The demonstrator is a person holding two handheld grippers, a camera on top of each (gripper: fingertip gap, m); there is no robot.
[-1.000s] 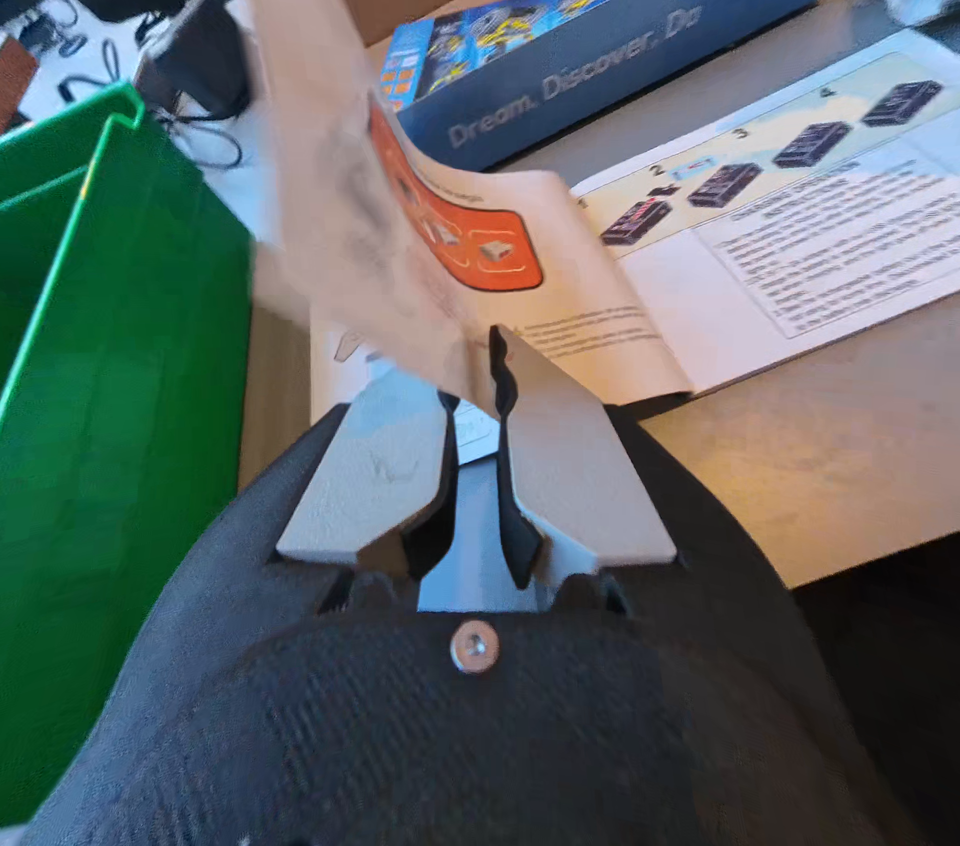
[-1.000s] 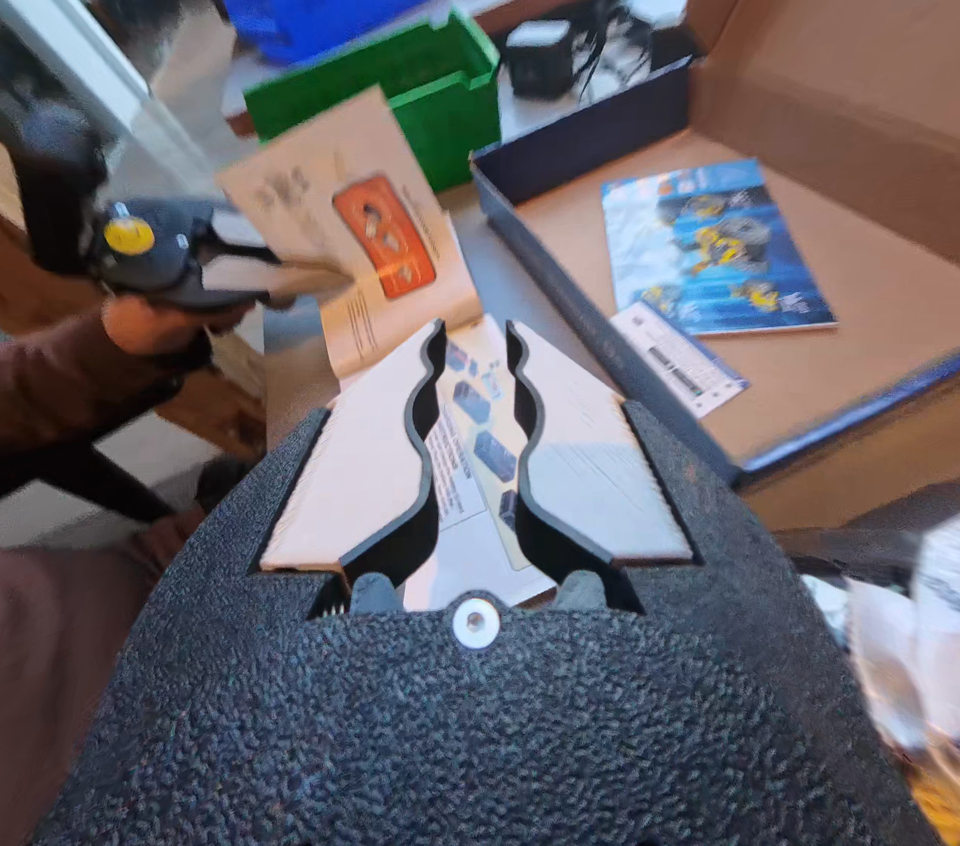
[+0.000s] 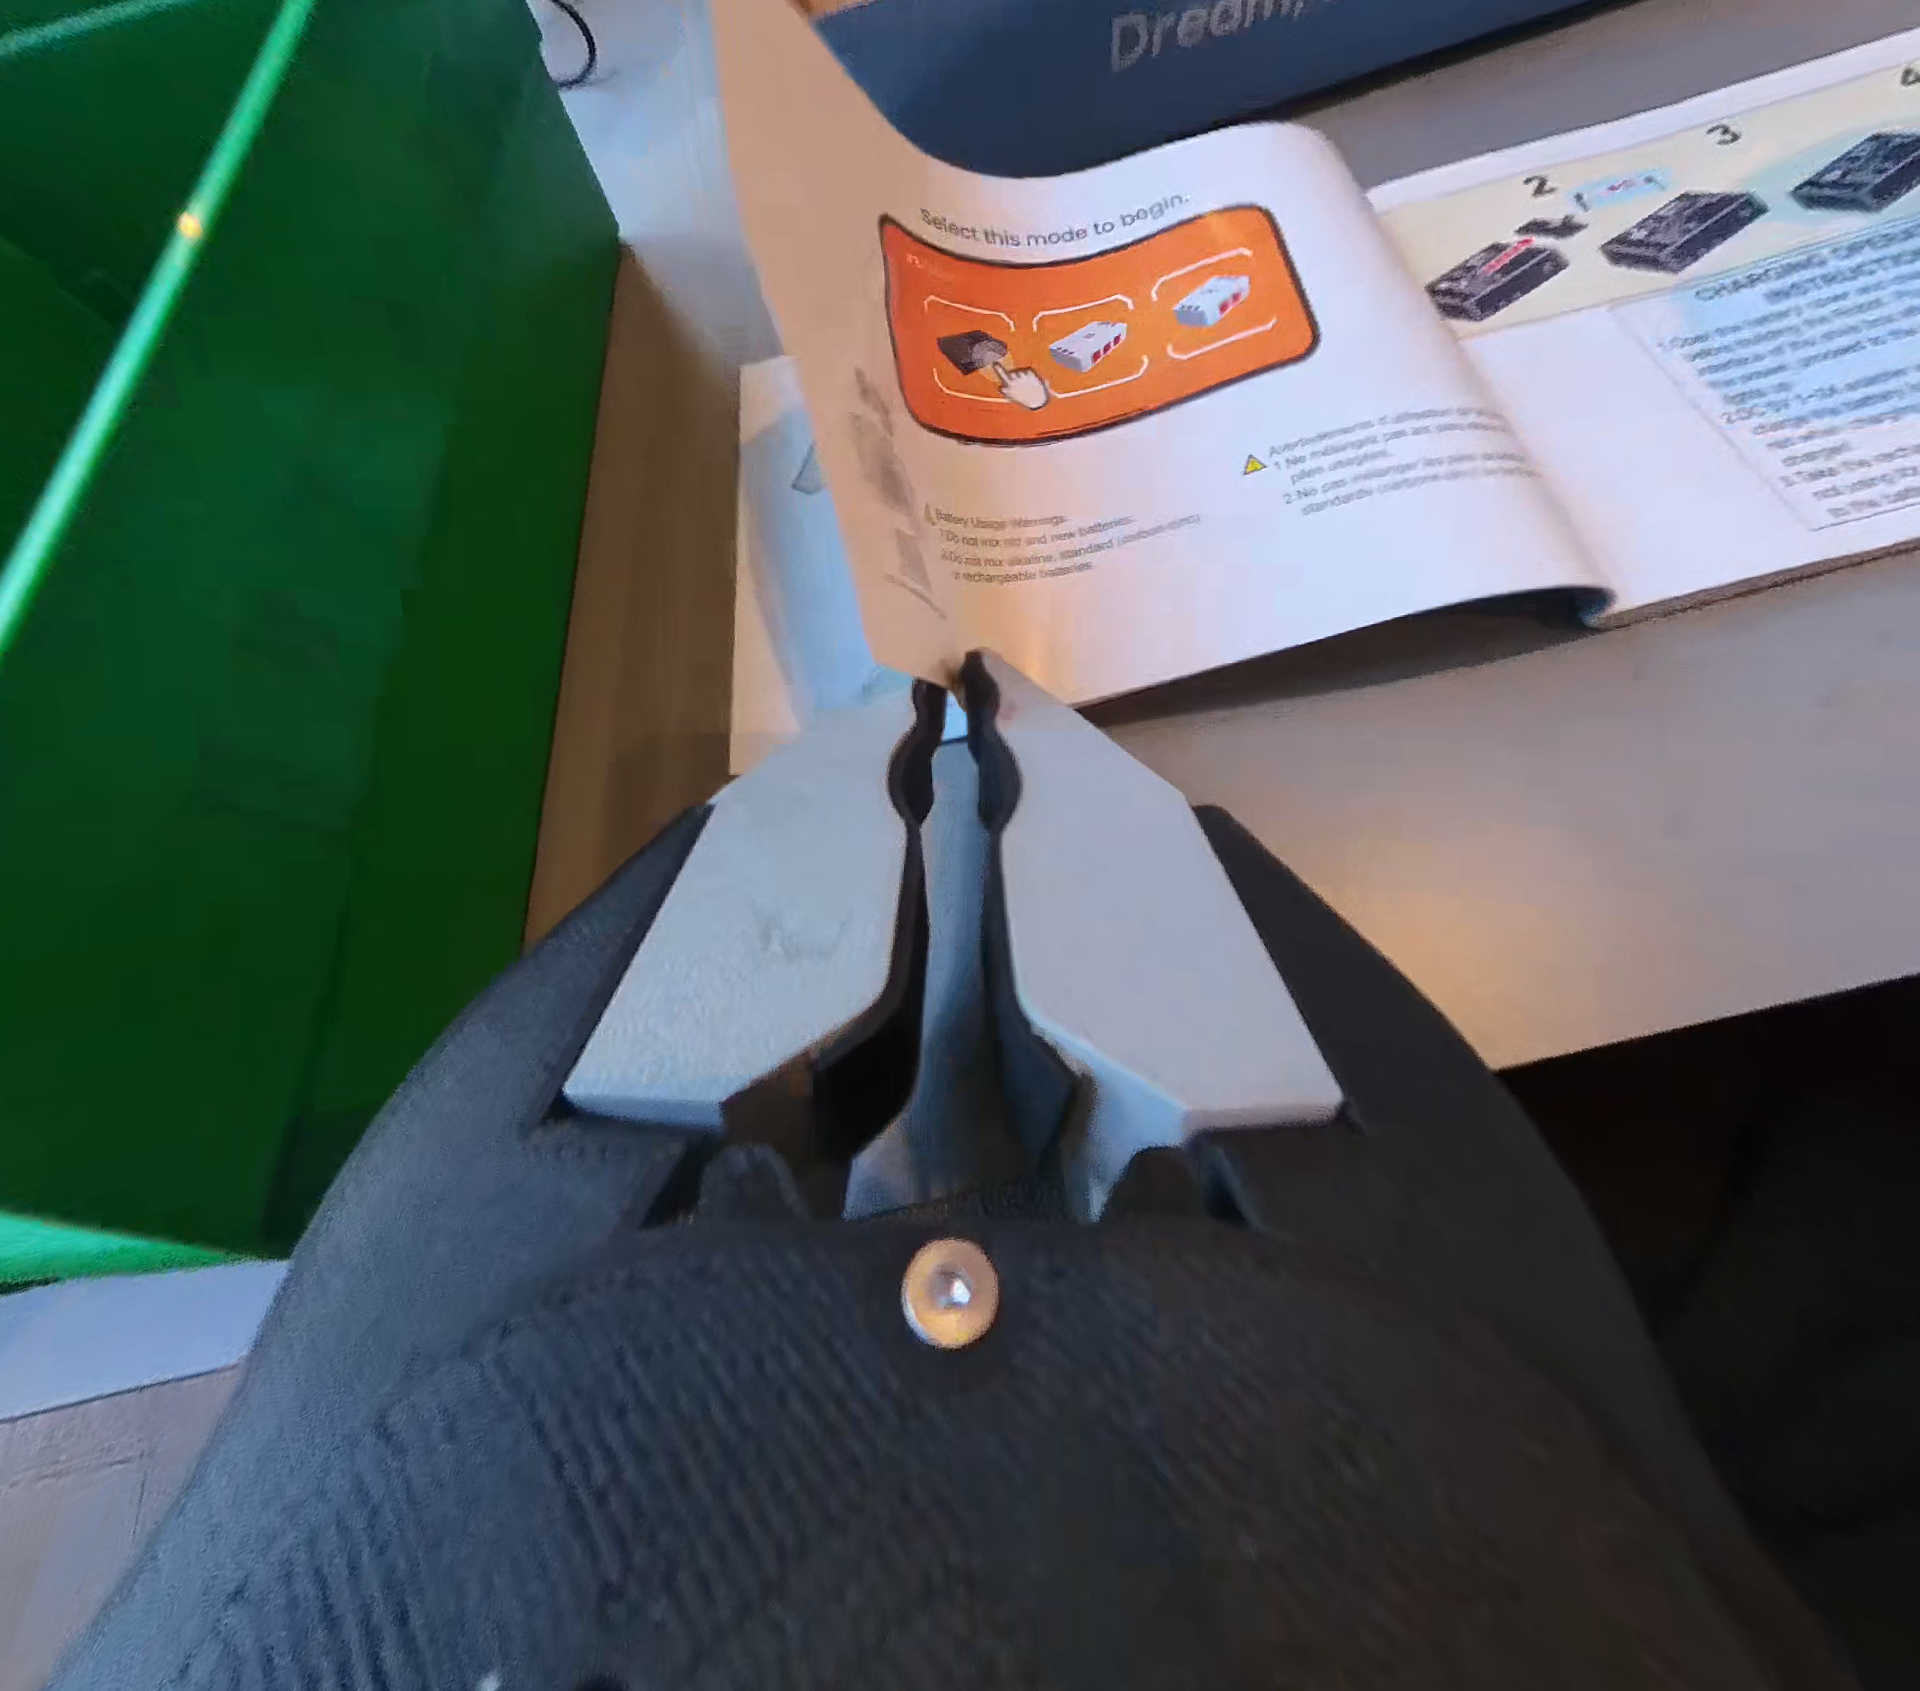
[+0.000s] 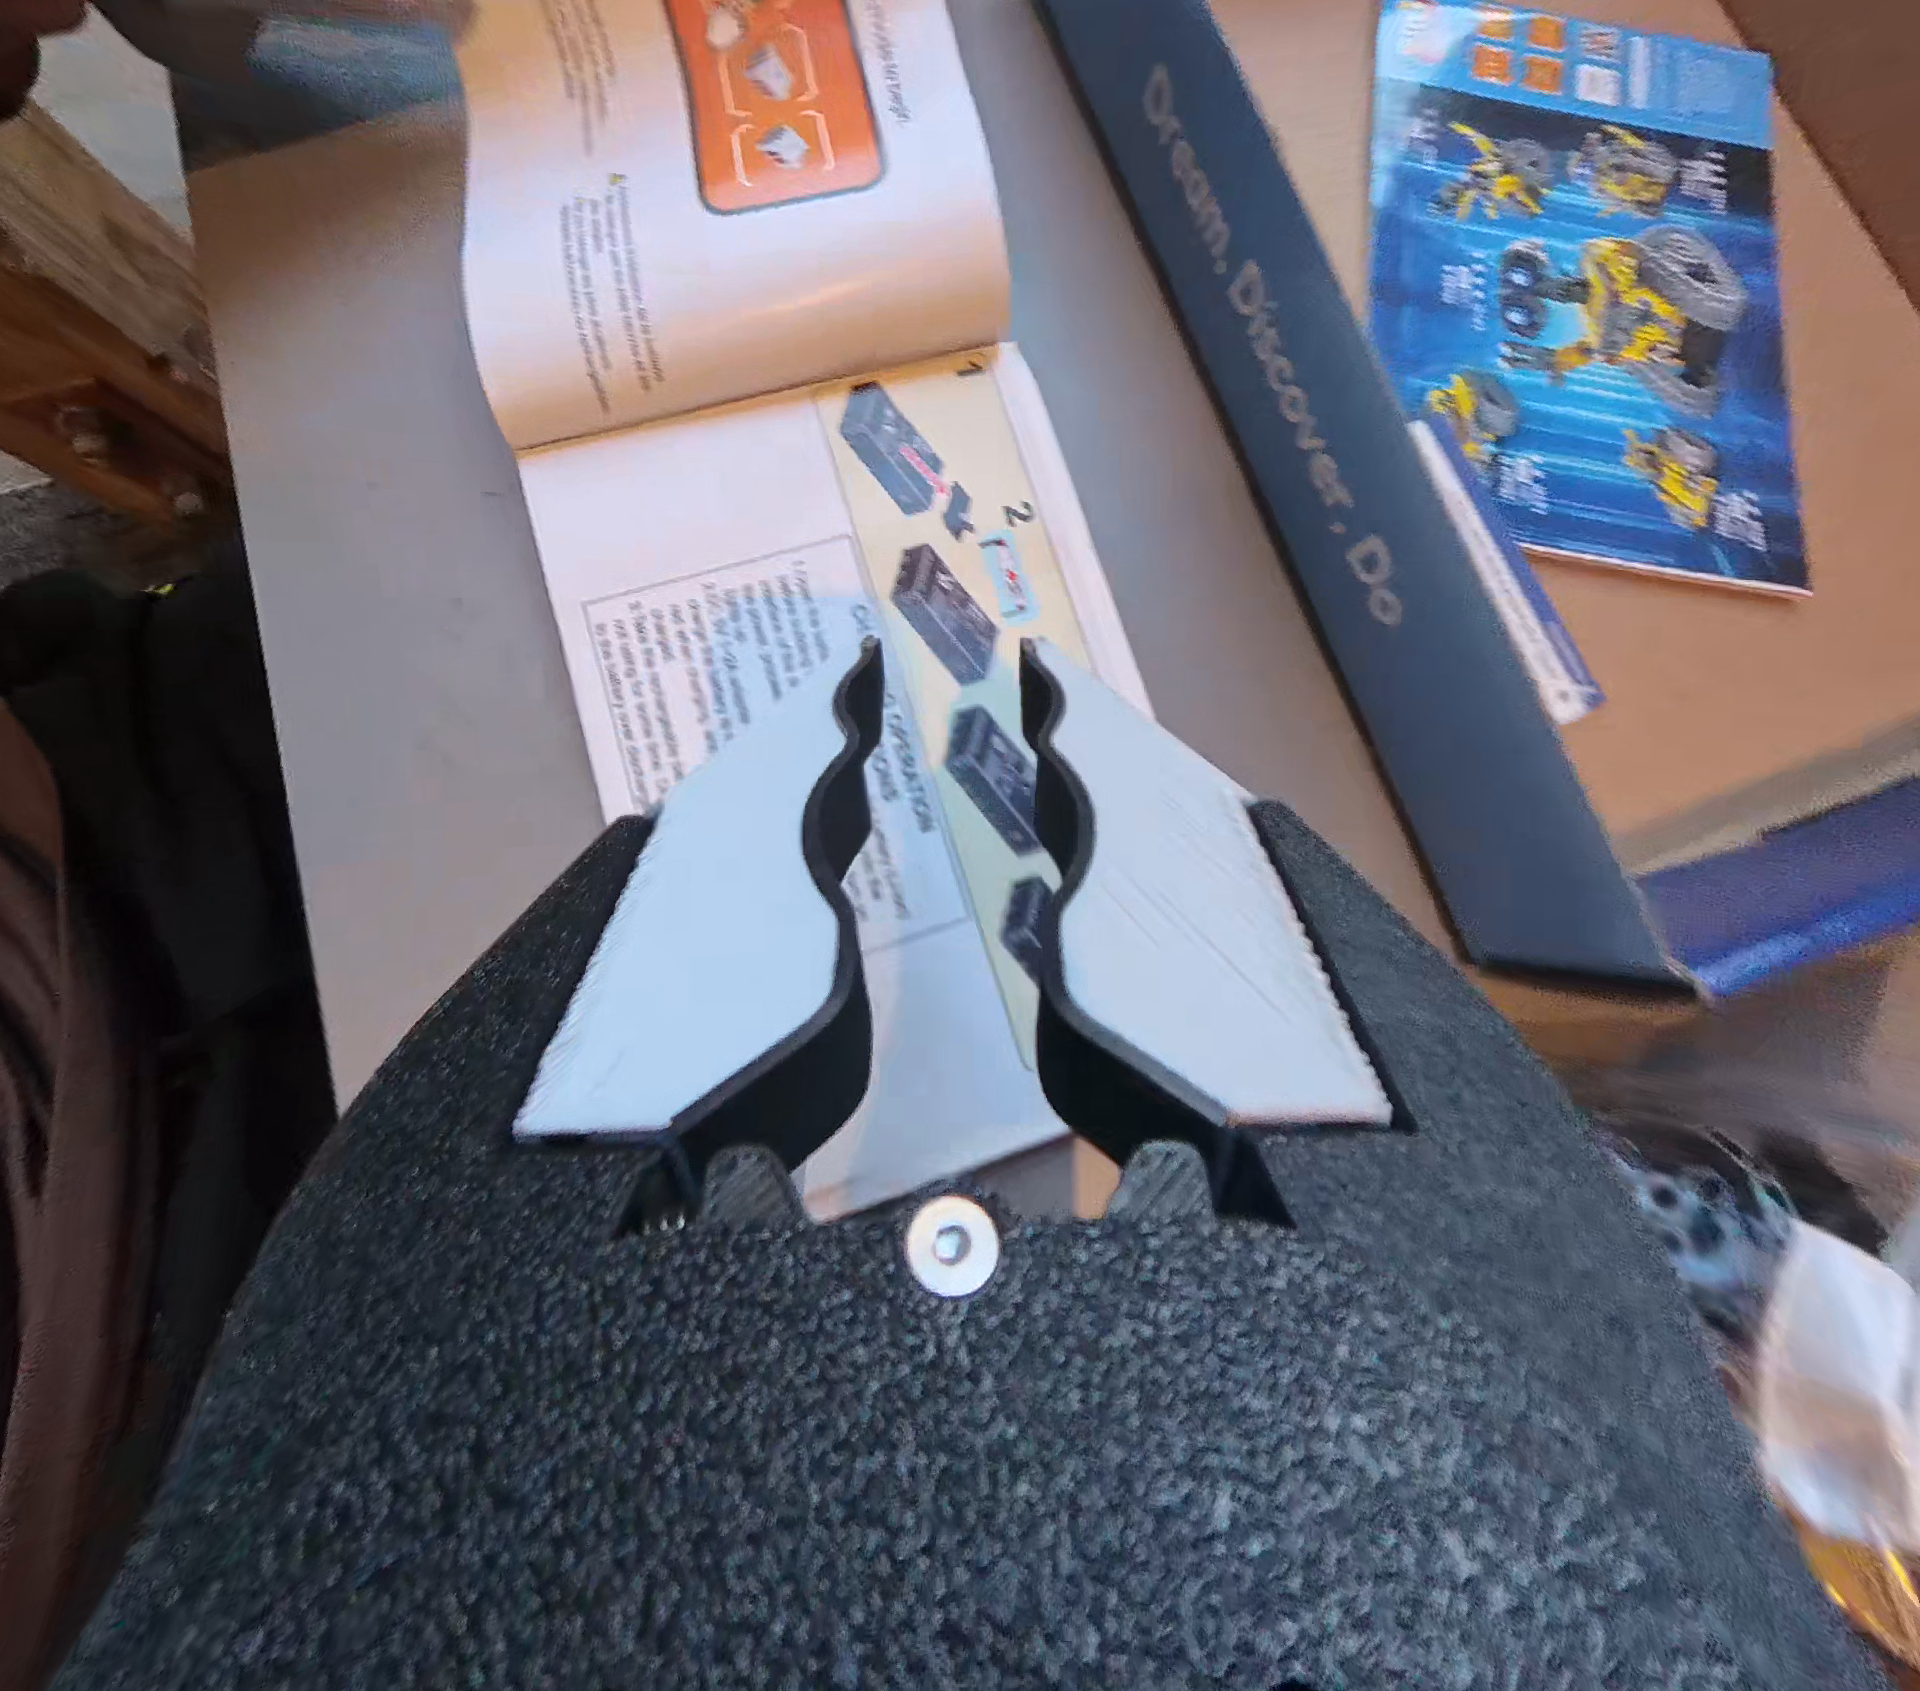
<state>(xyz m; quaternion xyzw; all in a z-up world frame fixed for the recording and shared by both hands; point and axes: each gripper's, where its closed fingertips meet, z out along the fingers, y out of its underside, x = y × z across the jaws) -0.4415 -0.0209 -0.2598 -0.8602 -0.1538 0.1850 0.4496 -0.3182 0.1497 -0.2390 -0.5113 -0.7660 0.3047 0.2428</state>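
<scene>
- My left gripper (image 3: 951, 685) is pinched nearly closed on the free corner of a page (image 3: 1091, 436) of the open booklet (image 4: 831, 654); the tips meet right at the paper's edge, so the grip is thin.
- That page bows up from the spine in a curve, which I take to be because I hold its corner off the table (image 3: 1455, 862) while the spine end stays down.
- The page carries an orange panel (image 3: 1091, 322) with small device drawings, and it faces me in the left view.
- My right gripper (image 4: 951, 654) is well open and holds nothing. It hovers over the flat right-hand page of the booklet, with the row of black device drawings showing between the fingers; I cannot tell whether the tips touch the paper.
- The booklet lies flat on the table just beside the long wall of a dark blue box (image 4: 1299, 415).
- Inside the box, on its brown floor, lies a blue leaflet (image 4: 1579, 291) with yellow robot pictures, well apart from both grippers.
- A green bin (image 3: 260, 498) stands just left of my left gripper, close to the lifted page.
- In the right view, the left gripper shows blurred at the upper left, by the raised page edge.
</scene>
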